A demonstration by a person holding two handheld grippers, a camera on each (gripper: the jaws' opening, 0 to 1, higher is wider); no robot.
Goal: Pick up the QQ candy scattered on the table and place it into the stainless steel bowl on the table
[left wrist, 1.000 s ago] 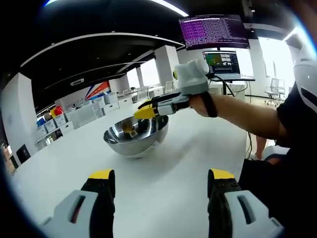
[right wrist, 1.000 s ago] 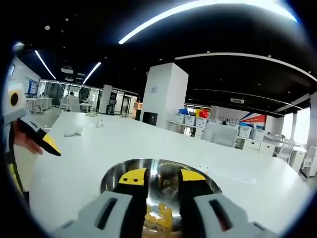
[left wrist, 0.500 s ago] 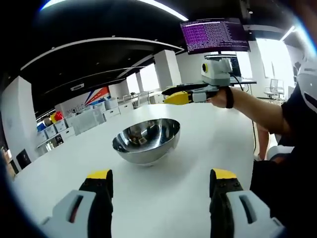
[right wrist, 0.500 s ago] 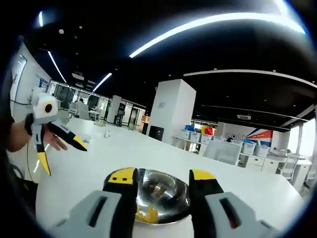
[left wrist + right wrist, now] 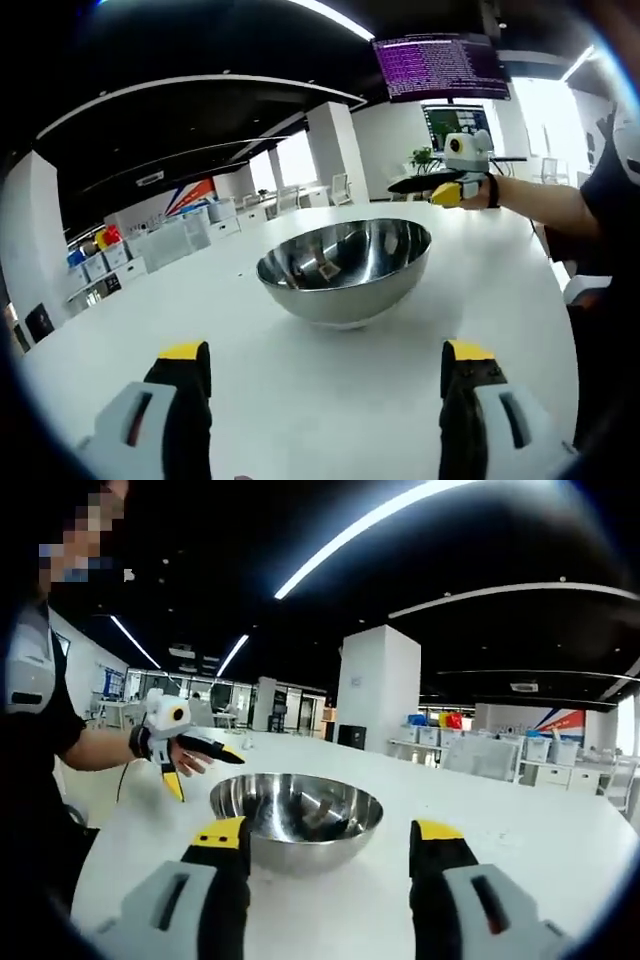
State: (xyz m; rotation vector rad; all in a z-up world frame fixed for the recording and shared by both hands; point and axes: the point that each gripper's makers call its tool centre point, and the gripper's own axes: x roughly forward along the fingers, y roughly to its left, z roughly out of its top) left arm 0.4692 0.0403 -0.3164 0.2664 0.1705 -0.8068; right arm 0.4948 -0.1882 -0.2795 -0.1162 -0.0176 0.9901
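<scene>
We log: bowl (image 5: 345,266) mid-table (image 5: 300,390), left gripper (image 5: 325,365) and right gripper (image 5: 328,838) each near it, jaws wide apart, holding nothing; candy not discernible; we judge the next move a fresh pick.

White table (image 5: 300,370), smooth and glossy, stainless steel bowl (image 5: 345,268) resting upright on it near the middle
</scene>
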